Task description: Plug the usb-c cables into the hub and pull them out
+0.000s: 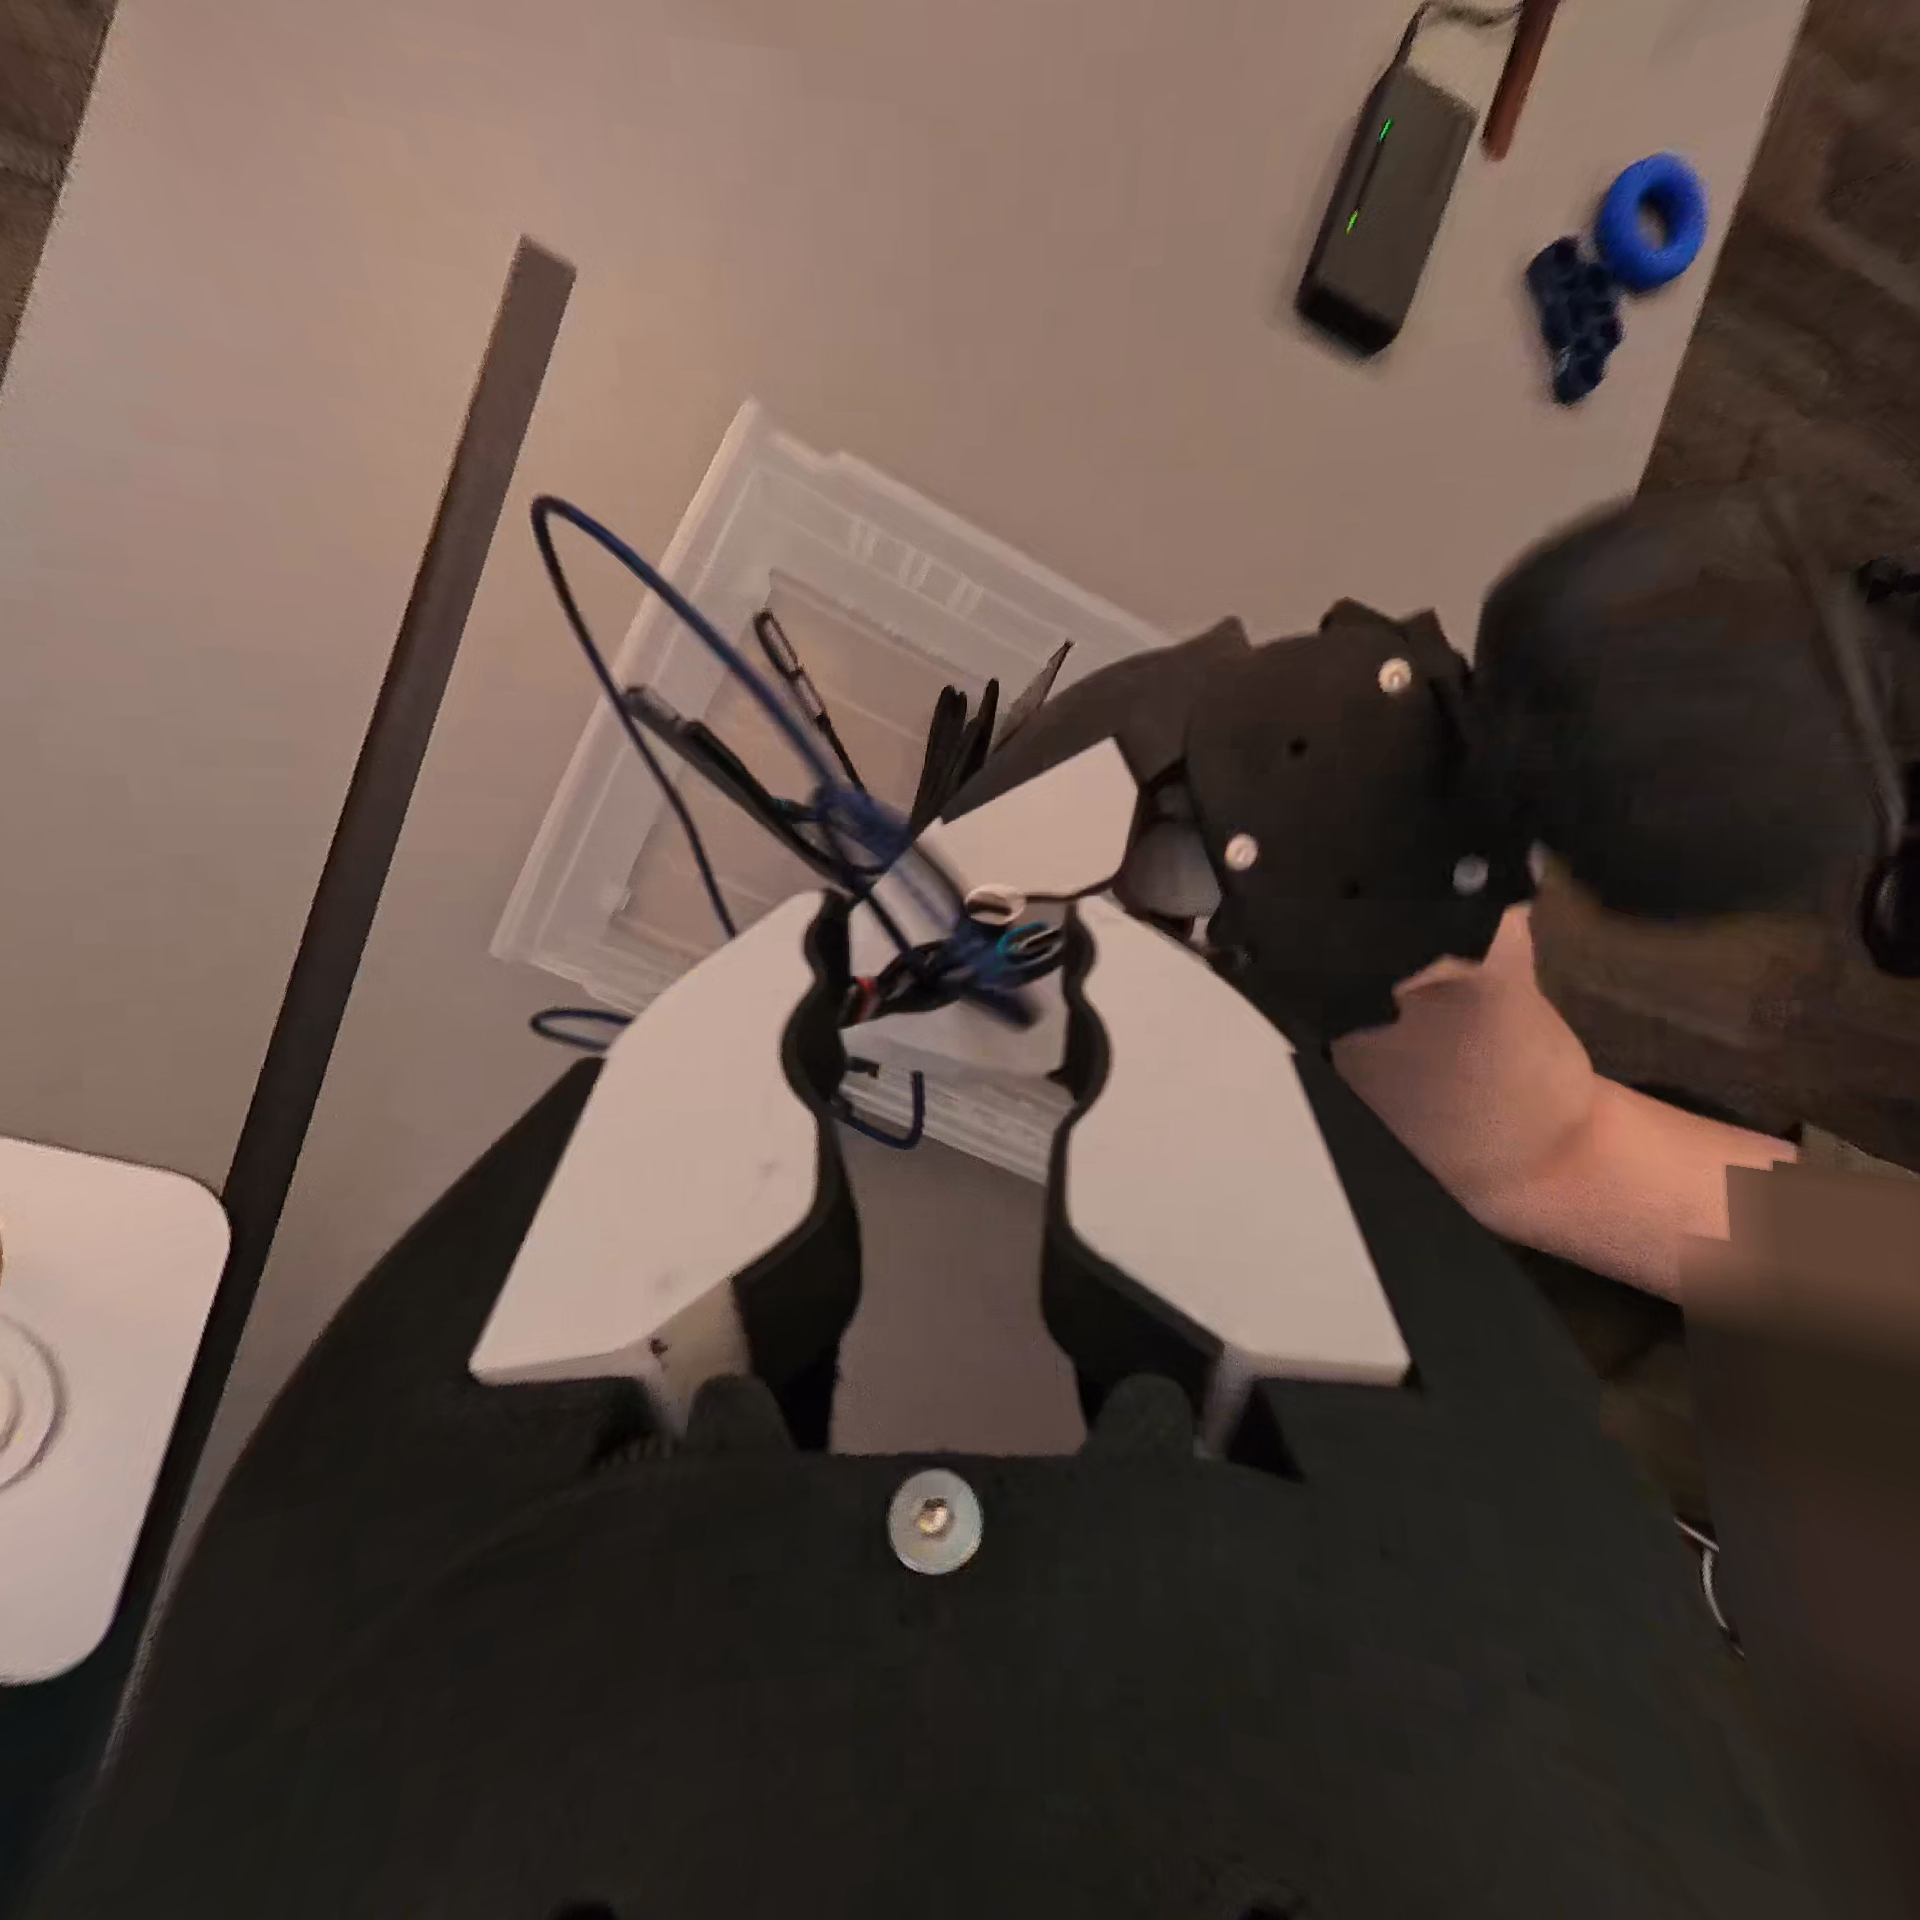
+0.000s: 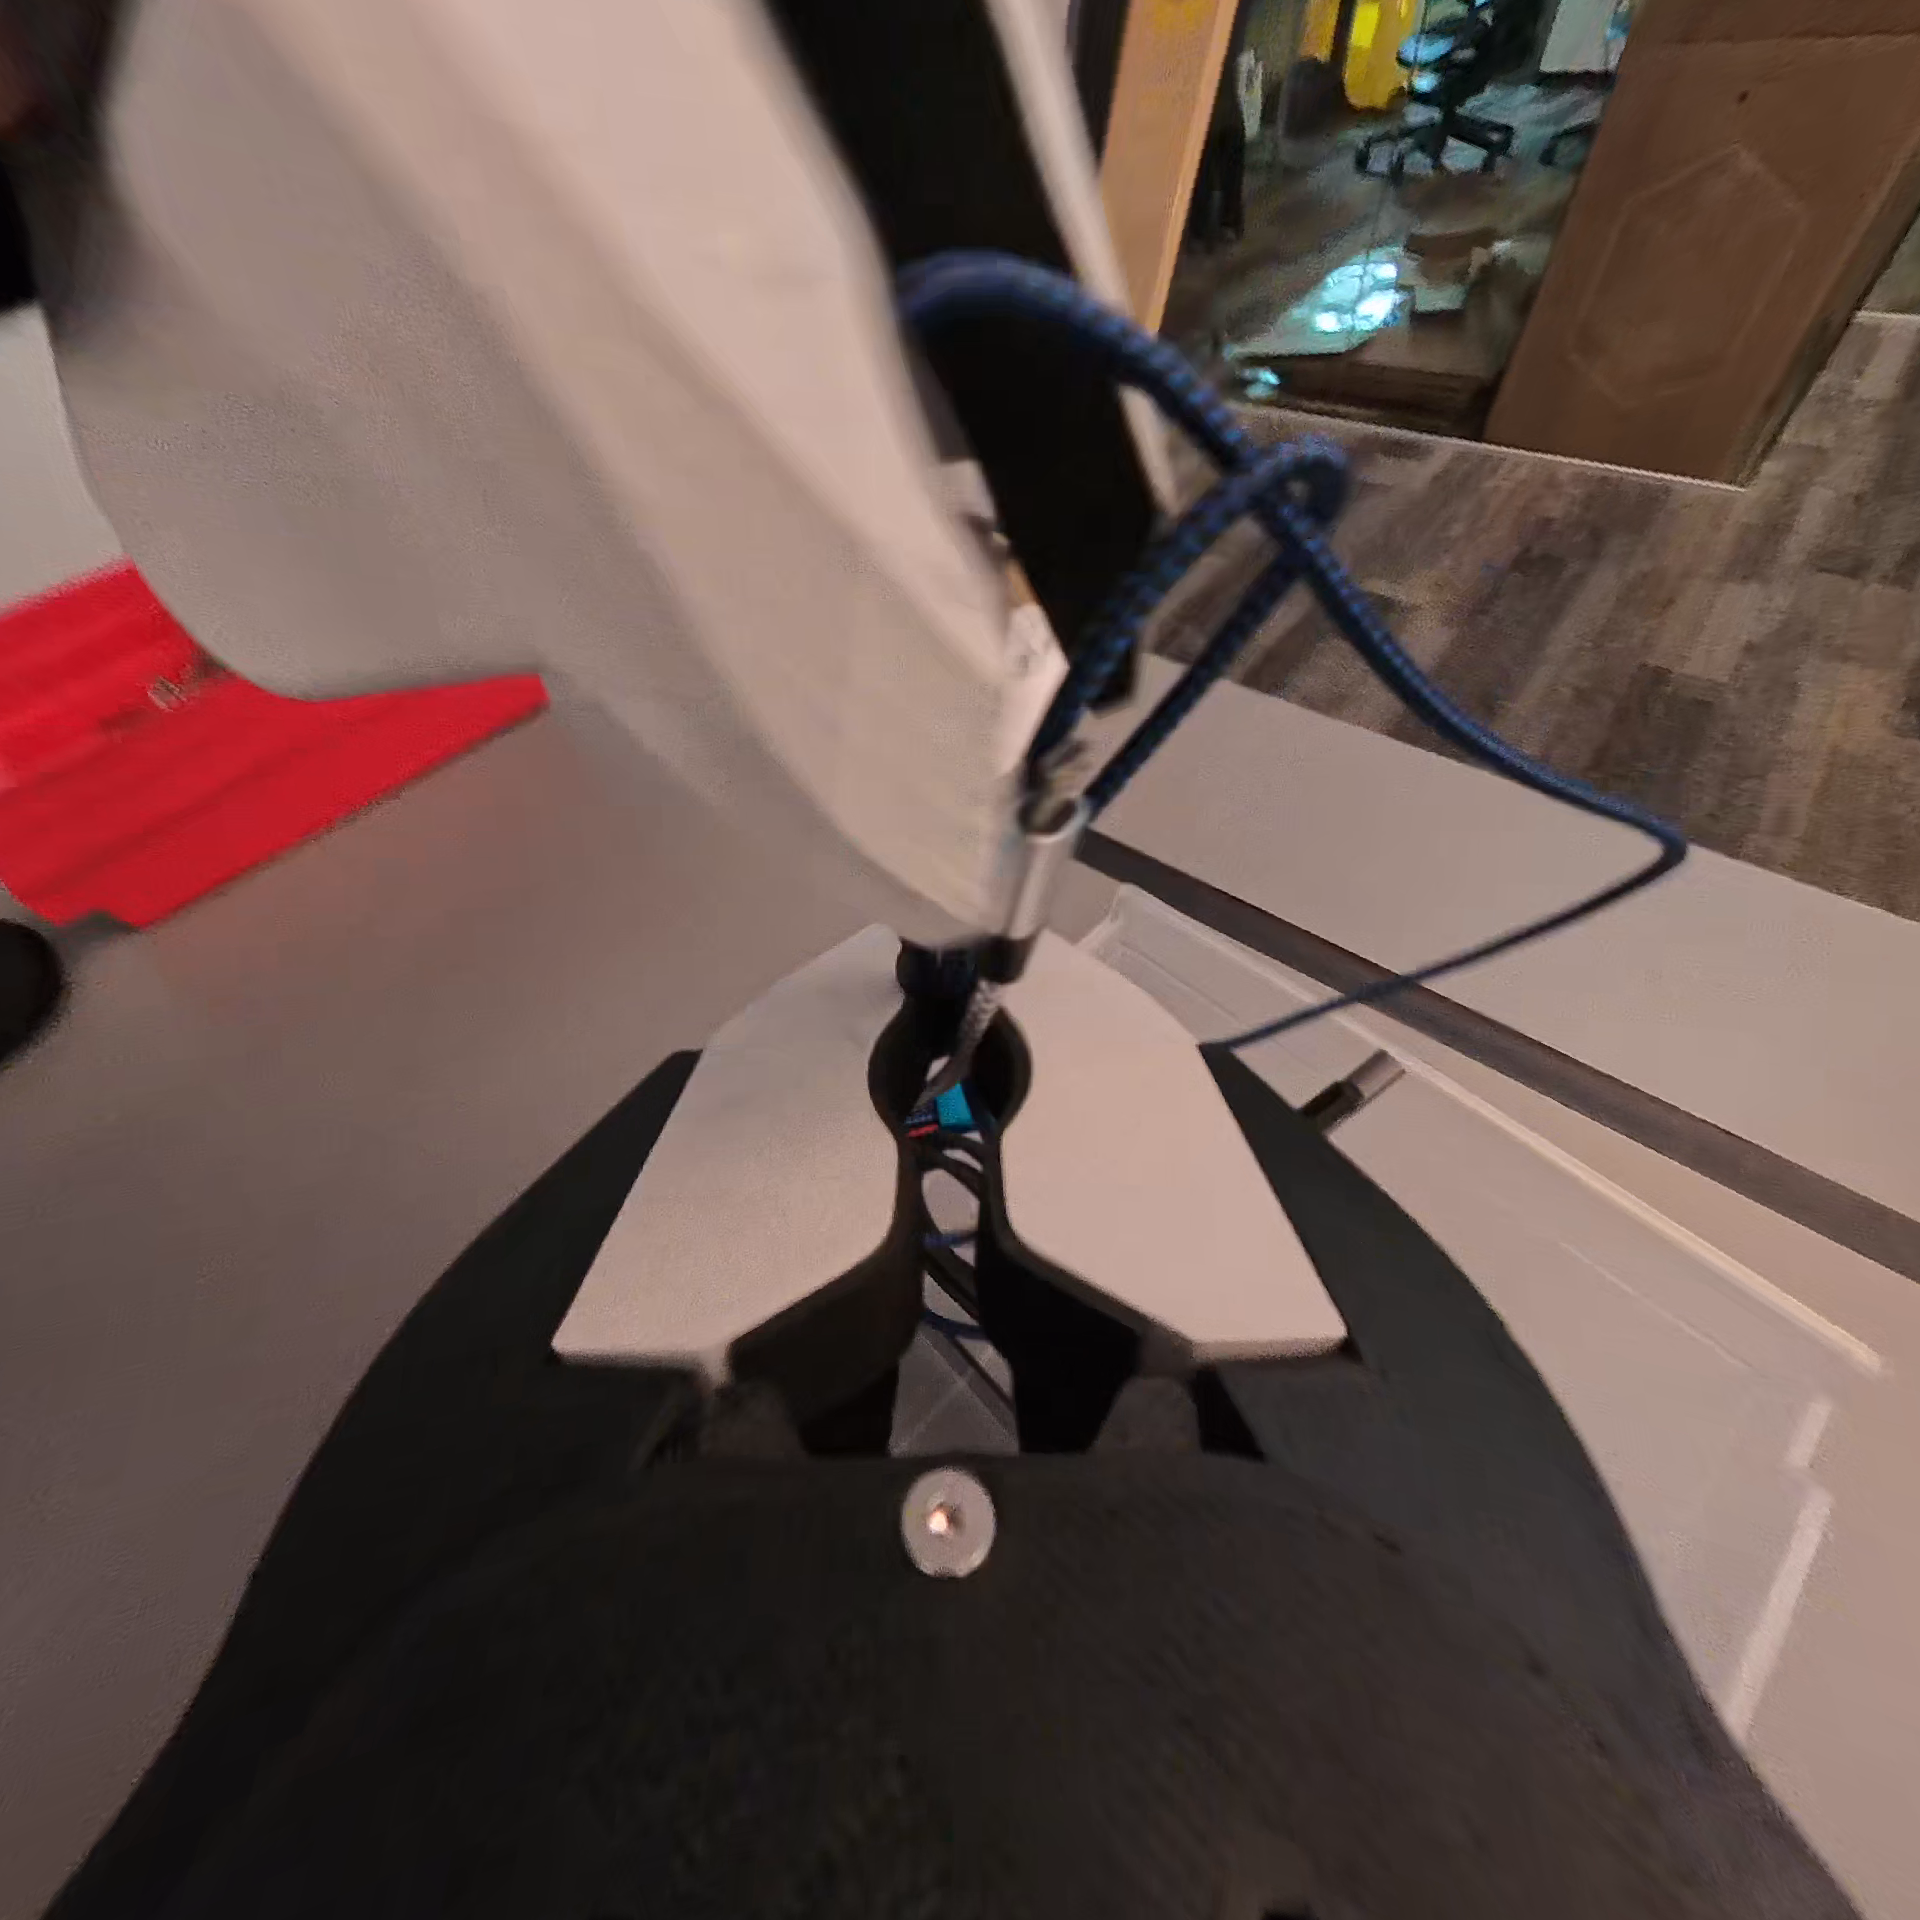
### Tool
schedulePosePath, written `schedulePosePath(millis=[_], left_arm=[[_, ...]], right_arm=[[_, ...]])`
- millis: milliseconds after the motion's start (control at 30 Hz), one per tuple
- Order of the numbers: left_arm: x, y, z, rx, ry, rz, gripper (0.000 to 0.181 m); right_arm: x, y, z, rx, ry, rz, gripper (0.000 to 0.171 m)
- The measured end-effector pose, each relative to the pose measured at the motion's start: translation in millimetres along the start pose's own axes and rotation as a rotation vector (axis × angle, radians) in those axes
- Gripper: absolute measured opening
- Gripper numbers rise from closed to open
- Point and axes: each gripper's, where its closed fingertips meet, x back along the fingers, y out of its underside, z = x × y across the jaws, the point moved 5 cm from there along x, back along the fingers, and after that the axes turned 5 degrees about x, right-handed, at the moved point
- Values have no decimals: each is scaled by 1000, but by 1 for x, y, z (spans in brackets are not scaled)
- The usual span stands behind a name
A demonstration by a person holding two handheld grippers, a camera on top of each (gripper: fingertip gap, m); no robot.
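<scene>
Blue braided cables (image 1: 665,623) loop in the air above a clear plastic tray (image 1: 831,582) on the pale table (image 1: 935,208). The left gripper (image 1: 951,971) stands partly open around a small bundle of wires, not pinching it. The right gripper (image 2: 951,982) is closed on the cables just below a silver plug (image 2: 1039,883). A dark power bank (image 1: 1382,208) lies well apart.
</scene>
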Motion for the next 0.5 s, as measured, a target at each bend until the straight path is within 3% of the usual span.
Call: schedulePosePath(millis=[100,267,400,500], left_arm=[[18,10,-8,-11,4,177,75],[37,70,-55,124,-47,500,75],[-25,144,-81,273,160,471,77],[-81,181,-71,178,257,389,78]], right_arm=[[18,-5,14,-65,18,99,4],[50,-1,37,-145,44,228,4],[67,8,55,-173,97,267,4],[75,9,60,-205,102,308,4]])
